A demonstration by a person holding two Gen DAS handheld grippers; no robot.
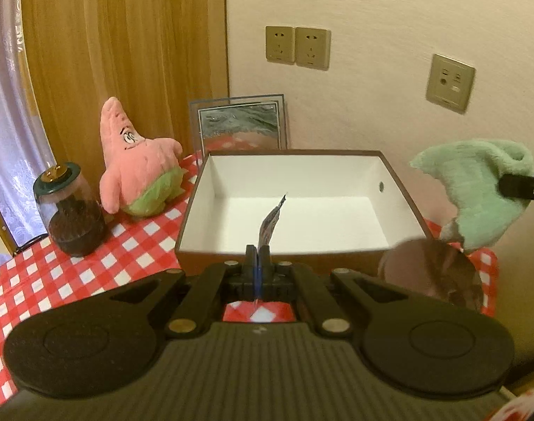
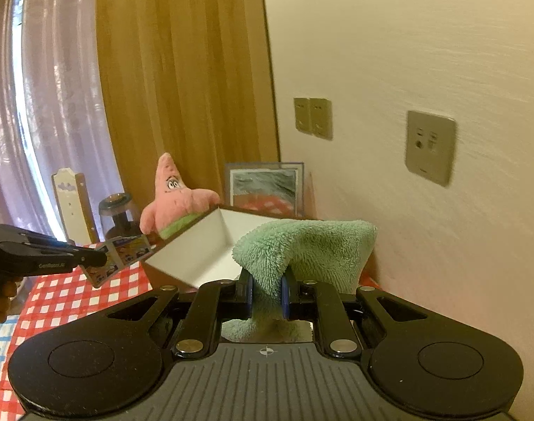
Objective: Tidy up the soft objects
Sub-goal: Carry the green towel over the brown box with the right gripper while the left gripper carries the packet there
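From the left wrist view, the left claw (image 1: pixel 257 253) is pressed together on a thin printed packet (image 1: pixel 269 226), seen edge-on; its long axis runs forward and upward from the fingertips, its tip pointing over the near wall into the open white-lined box (image 1: pixel 400 189). The box sits on the desk (image 1: pixel 133 245) under a red checked cloth. A pink starfish plush (image 1: pixel 137 172) sits upright left of the box, beside a dark jar (image 1: pixel 72 210). At the right, the green towel (image 1: pixel 477 189) hangs in the air above the box's right edge, pinched by the right claw (image 1: pixel 519 187).

From the right wrist view, the right claw (image 2: pixel 267 293) is clamped on the green towel (image 2: pixel 309 249), which billows up ahead of the fingers and drapes down between them. The left claw (image 2: pixel 98 258) holds the packet (image 2: pixel 123 256) flat-on, its long axis slanting up toward the box (image 2: pixel 193 256)
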